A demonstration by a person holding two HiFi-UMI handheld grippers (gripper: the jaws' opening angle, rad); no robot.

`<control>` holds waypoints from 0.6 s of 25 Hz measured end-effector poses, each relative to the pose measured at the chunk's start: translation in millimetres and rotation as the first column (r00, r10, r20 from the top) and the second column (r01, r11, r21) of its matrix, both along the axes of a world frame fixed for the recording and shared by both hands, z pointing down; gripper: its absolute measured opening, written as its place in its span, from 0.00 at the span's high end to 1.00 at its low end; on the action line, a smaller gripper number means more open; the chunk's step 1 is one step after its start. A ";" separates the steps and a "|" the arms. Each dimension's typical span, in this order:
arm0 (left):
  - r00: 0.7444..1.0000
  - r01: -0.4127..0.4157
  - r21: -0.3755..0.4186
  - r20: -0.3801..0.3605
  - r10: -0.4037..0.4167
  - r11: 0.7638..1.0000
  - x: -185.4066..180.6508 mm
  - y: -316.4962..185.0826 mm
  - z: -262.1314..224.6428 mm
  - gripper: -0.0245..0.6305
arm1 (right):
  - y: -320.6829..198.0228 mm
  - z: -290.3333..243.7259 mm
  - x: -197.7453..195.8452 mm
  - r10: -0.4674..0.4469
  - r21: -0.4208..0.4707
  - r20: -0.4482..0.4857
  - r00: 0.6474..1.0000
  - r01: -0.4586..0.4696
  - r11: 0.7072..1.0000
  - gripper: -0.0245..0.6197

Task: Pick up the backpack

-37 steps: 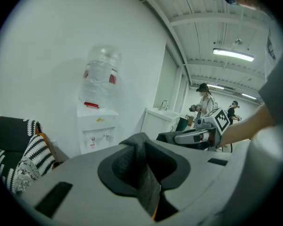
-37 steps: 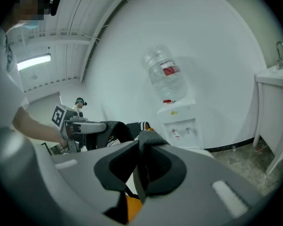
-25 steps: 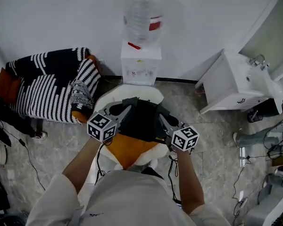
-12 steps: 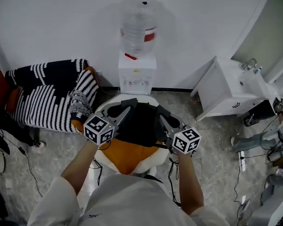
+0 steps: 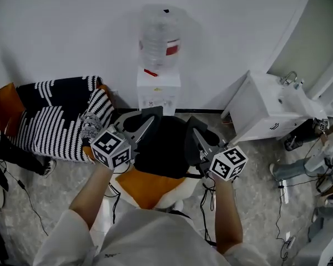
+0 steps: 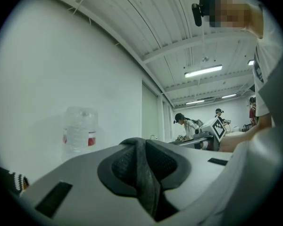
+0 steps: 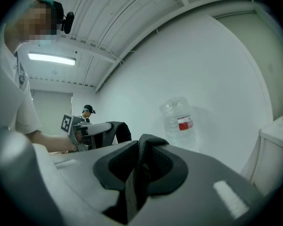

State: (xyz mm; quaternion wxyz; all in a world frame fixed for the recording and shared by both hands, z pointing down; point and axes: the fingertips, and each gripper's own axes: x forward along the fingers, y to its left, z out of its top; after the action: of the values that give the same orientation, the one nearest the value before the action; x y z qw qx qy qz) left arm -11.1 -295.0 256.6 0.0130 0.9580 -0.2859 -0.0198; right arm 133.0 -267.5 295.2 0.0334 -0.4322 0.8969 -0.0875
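Observation:
The black backpack point(image 5: 164, 143) hangs between my two grippers above an orange and white chair point(image 5: 147, 186). My left gripper point(image 5: 149, 117) is shut on a dark shoulder strap point(image 6: 142, 173), pinched between its pads point(image 6: 120, 166). My right gripper point(image 5: 192, 127) holds the other strap point(image 7: 133, 187) between its pads point(image 7: 162, 166); its jaws have just been opening a little, and the strap is still clamped. Both grippers point level towards the white wall. In the right gripper view the left gripper point(image 7: 96, 128) shows with its strap draped over it.
A water dispenser point(image 5: 158, 90) with a clear bottle point(image 5: 158, 37) stands at the wall straight ahead. A black and white striped sofa point(image 5: 58, 121) is at the left, a white sink cabinet point(image 5: 269, 112) at the right. Cables point(image 5: 280, 204) trail over the floor.
Both grippers have risen together with the backpack, which now hangs higher over the chair. More of the orange seat shows beneath it.

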 end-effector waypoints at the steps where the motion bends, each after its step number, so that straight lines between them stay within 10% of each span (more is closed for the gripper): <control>1: 1.000 0.000 0.012 -0.002 0.000 1.000 0.5 -0.3 -5.5 0.89 | -0.1 -5.2 0.2 -0.002 0.008 -0.002 1.000 0.002 1.000 0.88; 15: 1.000 -0.031 0.133 -0.003 0.031 0.991 1.5 -13.0 -71.4 0.89 | -14.1 -75.9 8.3 -0.022 0.116 0.022 1.000 0.019 0.993 0.88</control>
State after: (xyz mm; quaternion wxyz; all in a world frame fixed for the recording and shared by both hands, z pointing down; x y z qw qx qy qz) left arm -9.6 -308.0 185.2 -0.0496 0.9610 -0.2690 -0.0411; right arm 141.3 -281.6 219.3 0.0680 -0.4193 0.9044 -0.0408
